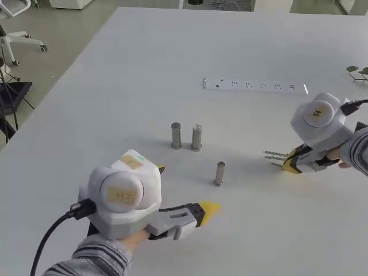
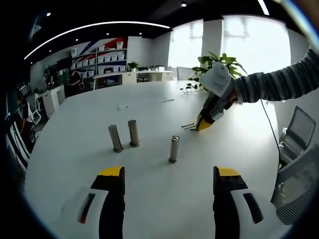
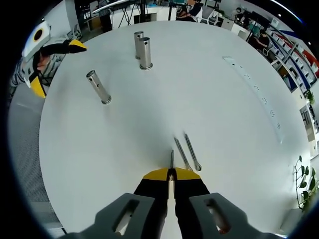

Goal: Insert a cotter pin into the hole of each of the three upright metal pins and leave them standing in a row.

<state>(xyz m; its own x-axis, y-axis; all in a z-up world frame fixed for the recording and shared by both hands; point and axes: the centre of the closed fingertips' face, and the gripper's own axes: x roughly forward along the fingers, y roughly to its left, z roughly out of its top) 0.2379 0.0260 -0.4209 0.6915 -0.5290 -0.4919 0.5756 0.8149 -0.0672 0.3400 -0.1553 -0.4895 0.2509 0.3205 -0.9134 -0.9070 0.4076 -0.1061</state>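
Presently the left gripper [image 2: 169, 173] is hovering with its jaws spread wide, gripping nothing. Two metal pins [image 2: 133, 133] are standing upright side by side ahead and left of its tips, and a third metal pin [image 2: 173, 149] is standing nearer, almost dead ahead. Further right, the right gripper [image 3: 169, 175] is pressing its jaws together, seemingly on the near end of one cotter pin [image 3: 172, 159], though that contact is too small to confirm. Two spare cotter pins [image 3: 188, 149] are lying on the table [image 1: 115, 86] just beyond its tips. A thin pin pinched by one end is liable to swivel, miss the cross-hole and topple an unsteadied metal pin. The gripped cotter pin's long axis is lying flat, pointing straight ahead of the jaws.
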